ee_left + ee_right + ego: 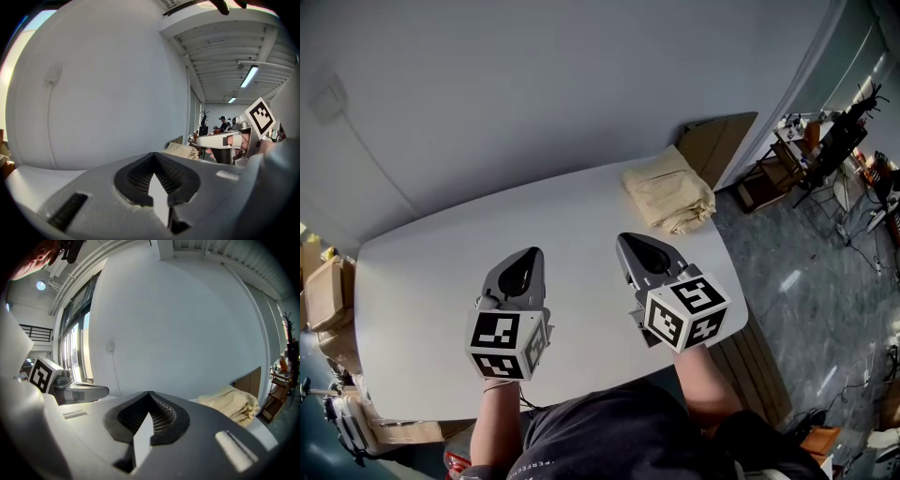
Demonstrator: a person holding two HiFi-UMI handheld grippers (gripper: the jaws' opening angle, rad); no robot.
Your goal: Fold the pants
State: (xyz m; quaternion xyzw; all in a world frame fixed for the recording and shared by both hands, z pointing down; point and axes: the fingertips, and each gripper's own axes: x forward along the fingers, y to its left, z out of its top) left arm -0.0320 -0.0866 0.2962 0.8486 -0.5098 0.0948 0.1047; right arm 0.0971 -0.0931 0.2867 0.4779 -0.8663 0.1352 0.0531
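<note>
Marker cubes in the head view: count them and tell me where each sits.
2. One marker cube on the left tool, the other on the right tool, both over the white table.

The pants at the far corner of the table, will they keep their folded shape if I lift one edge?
The pants are soft cloth with rumpled edges, so they will probably sag and unfold. They look light for their bulk. On the smooth table a push would likely slide or bunch them.
</note>
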